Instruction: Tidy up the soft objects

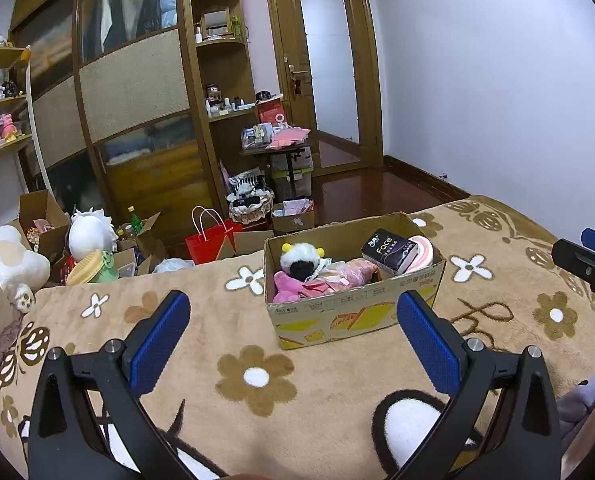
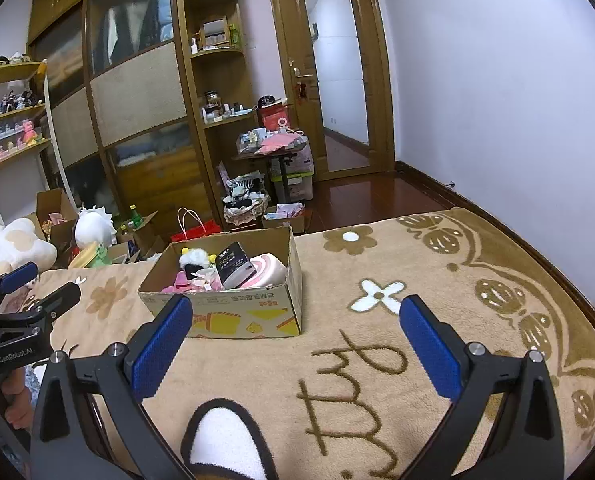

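My left gripper hangs wide and empty over the tan flower-patterned fleece blanket on the bed, my right gripper just as wide and empty beside it. The open brown cardboard box of soft things lies straight ahead of the left one, its long side across my view. From the right it sits ahead-left, so I judge the left nearer.

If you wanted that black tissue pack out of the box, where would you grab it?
Probably by its two long flat sides, coming down from above. The black tissue pack lies tilted atop the pink roll in the cardboard box, its upper end raised clear of the walls. Both tools are open.
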Motion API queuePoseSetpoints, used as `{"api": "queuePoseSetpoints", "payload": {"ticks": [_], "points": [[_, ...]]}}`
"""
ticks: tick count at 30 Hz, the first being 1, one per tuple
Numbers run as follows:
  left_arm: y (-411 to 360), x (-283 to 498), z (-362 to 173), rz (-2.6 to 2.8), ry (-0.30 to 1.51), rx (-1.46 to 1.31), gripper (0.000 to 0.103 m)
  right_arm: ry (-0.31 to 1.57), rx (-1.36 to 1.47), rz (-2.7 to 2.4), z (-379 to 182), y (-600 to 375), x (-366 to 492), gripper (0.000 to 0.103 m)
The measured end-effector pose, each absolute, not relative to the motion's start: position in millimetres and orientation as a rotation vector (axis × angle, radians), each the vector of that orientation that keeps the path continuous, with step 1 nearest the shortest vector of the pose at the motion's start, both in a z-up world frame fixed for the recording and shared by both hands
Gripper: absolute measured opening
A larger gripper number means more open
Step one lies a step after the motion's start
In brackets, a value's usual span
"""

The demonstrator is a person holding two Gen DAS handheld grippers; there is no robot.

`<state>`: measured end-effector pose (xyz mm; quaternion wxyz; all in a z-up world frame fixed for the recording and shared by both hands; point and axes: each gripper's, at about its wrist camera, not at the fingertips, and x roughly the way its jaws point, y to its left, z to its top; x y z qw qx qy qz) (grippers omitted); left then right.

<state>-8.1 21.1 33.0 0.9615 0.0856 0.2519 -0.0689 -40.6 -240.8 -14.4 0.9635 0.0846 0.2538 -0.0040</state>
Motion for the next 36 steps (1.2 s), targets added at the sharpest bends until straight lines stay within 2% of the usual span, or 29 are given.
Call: {"api": "queuePoseSetpoints", "payload": {"ticks": [36], "points": [[16.8,-6.8,27.4,-0.146,0.518,0.182,0.102,0.514,0.172,-0.01,-15.2,-242.4,-40.1,0.103]]}}
